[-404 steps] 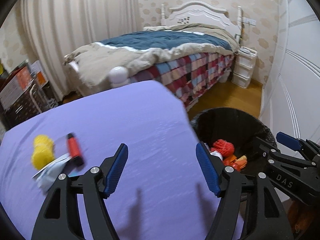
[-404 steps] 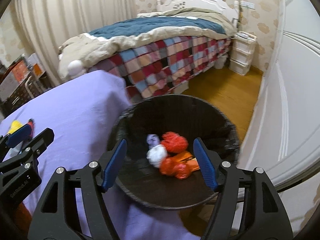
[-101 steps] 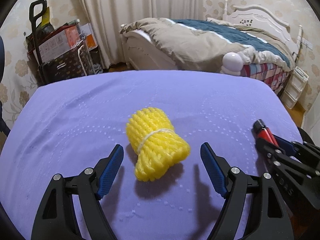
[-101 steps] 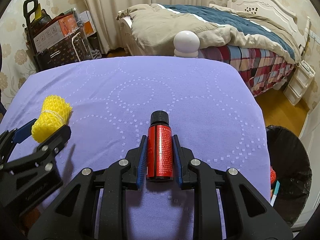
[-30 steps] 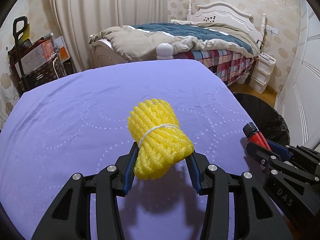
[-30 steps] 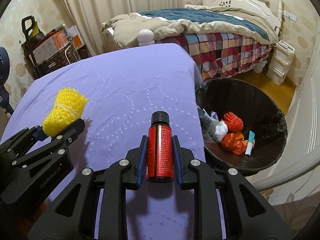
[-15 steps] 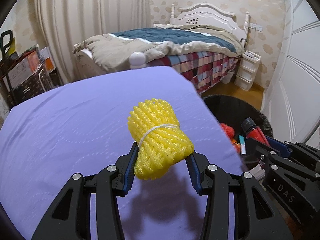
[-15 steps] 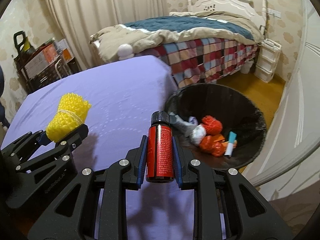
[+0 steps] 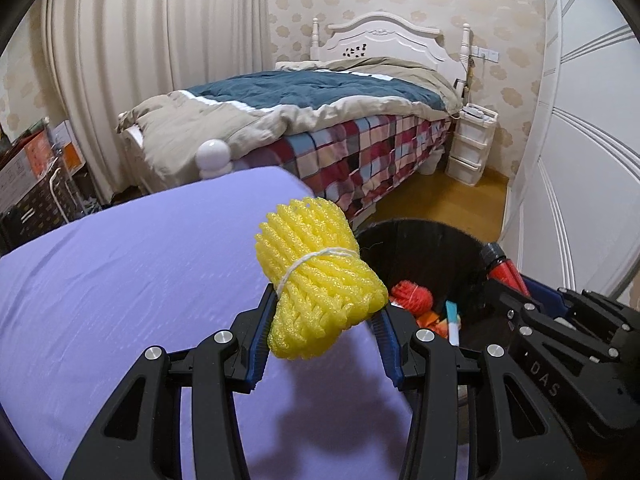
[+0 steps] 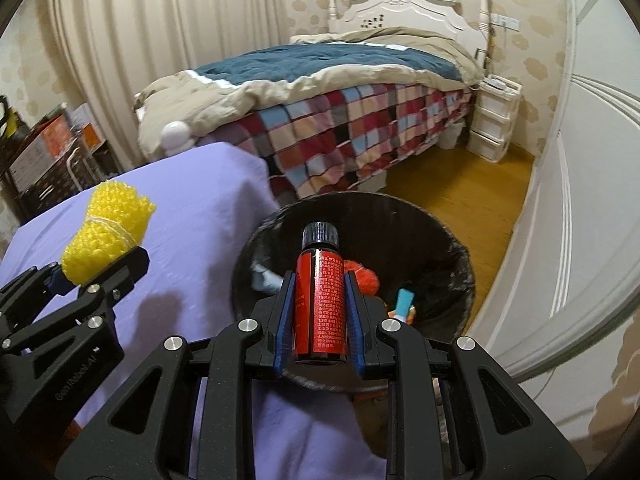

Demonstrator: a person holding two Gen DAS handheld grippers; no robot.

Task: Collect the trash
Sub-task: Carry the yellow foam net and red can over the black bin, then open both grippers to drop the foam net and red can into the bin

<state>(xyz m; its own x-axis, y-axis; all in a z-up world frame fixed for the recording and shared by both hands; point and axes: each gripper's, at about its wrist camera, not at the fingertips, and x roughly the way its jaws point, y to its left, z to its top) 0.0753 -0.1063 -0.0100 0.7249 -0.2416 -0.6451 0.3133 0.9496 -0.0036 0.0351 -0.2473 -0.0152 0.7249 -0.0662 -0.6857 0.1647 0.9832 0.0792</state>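
Note:
My left gripper (image 9: pixel 322 328) is shut on a yellow foam net bundle (image 9: pixel 318 276) tied with white string, held above the right edge of the purple table (image 9: pixel 120 280). The bundle also shows in the right wrist view (image 10: pixel 106 232). My right gripper (image 10: pixel 320 312) is shut on a red bottle with a black cap (image 10: pixel 319 296), held over the black trash bin (image 10: pixel 440 240). The bin (image 9: pixel 424 240) holds red and orange scraps and a small blue piece. The bottle's cap shows at the right of the left wrist view (image 9: pixel 500 264).
A bed with a patchwork quilt (image 9: pixel 360 148) stands behind the table and bin. A white drawer unit (image 9: pixel 472 144) is beside it. A white wardrobe door (image 9: pixel 580 160) runs along the right. Boxes and a rack (image 9: pixel 32 176) stand at the left. Wooden floor (image 10: pixel 452 188) lies beyond the bin.
Both grippers have moved right toward the bin with their loads. The right gripper's bottle now hangs over the bin opening; the yellow bundle is at the table's edge.

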